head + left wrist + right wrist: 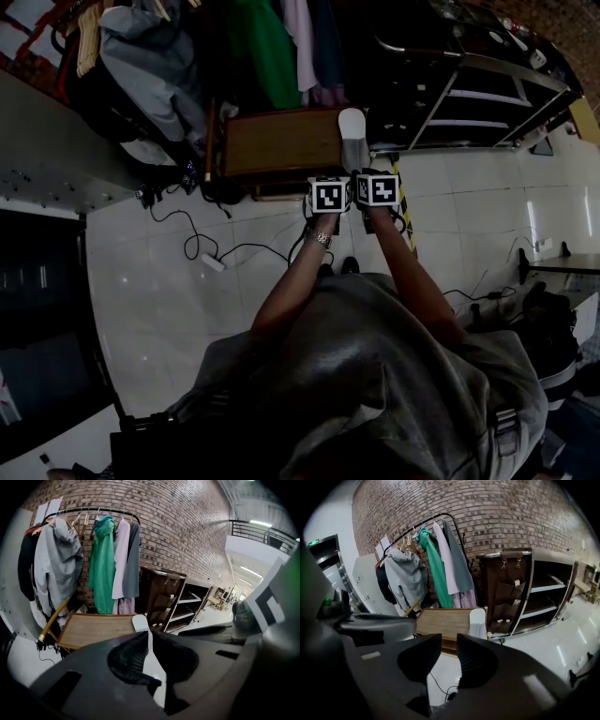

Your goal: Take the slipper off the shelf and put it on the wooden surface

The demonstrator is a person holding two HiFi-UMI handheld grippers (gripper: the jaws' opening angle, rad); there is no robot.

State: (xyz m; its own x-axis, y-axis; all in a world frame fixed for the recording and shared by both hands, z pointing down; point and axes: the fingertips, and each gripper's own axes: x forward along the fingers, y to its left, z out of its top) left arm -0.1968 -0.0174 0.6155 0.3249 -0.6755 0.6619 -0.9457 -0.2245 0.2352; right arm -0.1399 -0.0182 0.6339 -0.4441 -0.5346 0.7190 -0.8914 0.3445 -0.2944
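Observation:
The white slipper (352, 131) lies on the right end of the low wooden surface (281, 141), toe pointing away from me. Both grippers hang side by side over the tiled floor, short of the wood. No gripper touches the slipper. In the left gripper view the slipper (139, 622) shows just past the left gripper (149, 634), whose jaw tips meet with nothing in them. In the right gripper view the slipper (477, 620) sits on the wood (445, 620) beyond the right gripper (449, 641), whose jaws stand a narrow gap apart, empty. Seen from the head view, the left gripper (330, 187) and right gripper (375, 183) nearly touch.
A dark shelf unit (469, 103) with metal rails stands right of the wood. Behind the wood, clothes (103, 555) hang on a rack against the brick wall. Cables and a white power strip (213, 262) lie on the floor at the left.

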